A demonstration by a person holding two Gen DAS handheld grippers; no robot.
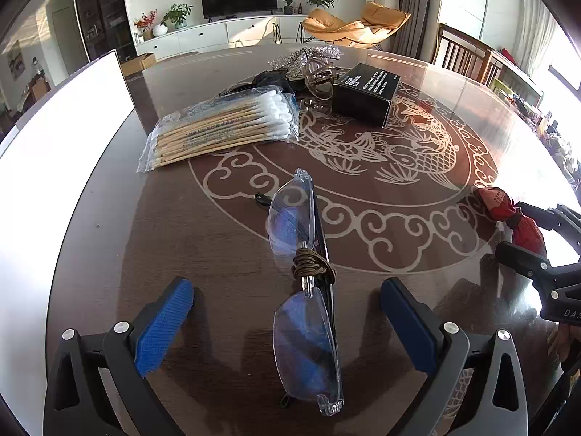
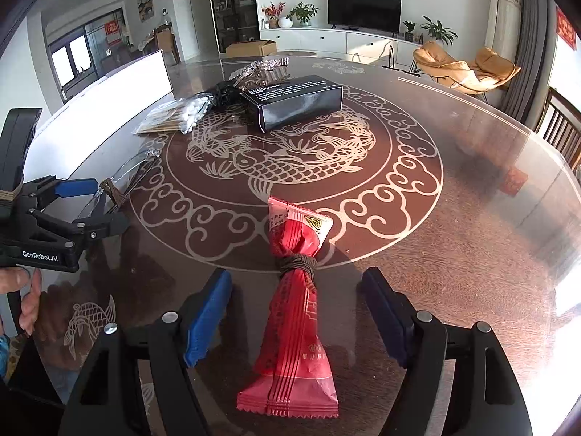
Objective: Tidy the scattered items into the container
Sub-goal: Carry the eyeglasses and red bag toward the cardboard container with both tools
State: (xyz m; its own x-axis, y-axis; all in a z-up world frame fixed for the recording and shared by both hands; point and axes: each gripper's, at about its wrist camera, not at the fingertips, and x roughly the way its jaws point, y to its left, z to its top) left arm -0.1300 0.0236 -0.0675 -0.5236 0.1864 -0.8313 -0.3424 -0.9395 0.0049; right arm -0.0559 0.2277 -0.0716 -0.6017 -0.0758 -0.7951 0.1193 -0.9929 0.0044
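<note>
Folded clear glasses (image 1: 301, 330) with a brown cord knotted round the bridge lie on the dark table, between the blue pads of my left gripper (image 1: 287, 287), which is open and not touching them. A red snack packet (image 2: 294, 327), tied at its waist with brown cord, lies between the pads of my right gripper (image 2: 296, 276), also open and clear of it. The white container (image 1: 72, 127) stands at the table's left edge. In the left wrist view the right gripper (image 1: 526, 225) straddles the red packet (image 1: 497, 203). The right wrist view shows the left gripper (image 2: 83, 200) over the glasses (image 2: 134, 167).
Farther back lie a bag of cotton swabs (image 1: 225, 127), a black box (image 1: 366, 92), a black clip (image 1: 272, 80), a clear brownish object (image 1: 319, 76) and a glittery piece (image 1: 305, 54). Wooden chairs (image 1: 464, 54) stand at the table's far right. A hand (image 2: 25, 290) holds the left gripper.
</note>
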